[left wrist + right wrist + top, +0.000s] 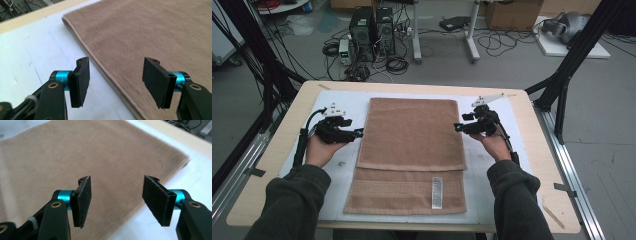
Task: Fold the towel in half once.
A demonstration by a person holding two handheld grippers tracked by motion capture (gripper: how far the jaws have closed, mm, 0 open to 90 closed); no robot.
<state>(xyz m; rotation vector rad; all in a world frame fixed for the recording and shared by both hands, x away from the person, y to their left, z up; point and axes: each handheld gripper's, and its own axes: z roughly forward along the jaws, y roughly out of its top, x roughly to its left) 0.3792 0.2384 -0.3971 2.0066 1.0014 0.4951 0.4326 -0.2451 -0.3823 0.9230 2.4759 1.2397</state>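
The jaws of both grippers stand apart with nothing between their black pads. In the left gripper view the left gripper (116, 83) hangs above the left long edge of the folded, light brown terry towel (150, 32), one pad over the white mat (30, 55) beside the towel and the other over the cloth, neither touching it. In the right gripper view the right gripper (116, 202) hangs above the towel's (75, 152) right long edge in the same way, its pads clear of the cloth.

From the high view the towel (412, 132) lies flat in the middle of the white mat (492, 200) on the pale wooden table (277, 150). Its upper layer is folded away from the person and covers the far part, leaving a strip of the lower layer with a white care label (437, 192) bare at the near end. The left gripper (358, 133) is just beside the towel's left edge, the right gripper (458, 128) just beside its right edge, both level with the middle of the folded upper layer and pointing inward at it.
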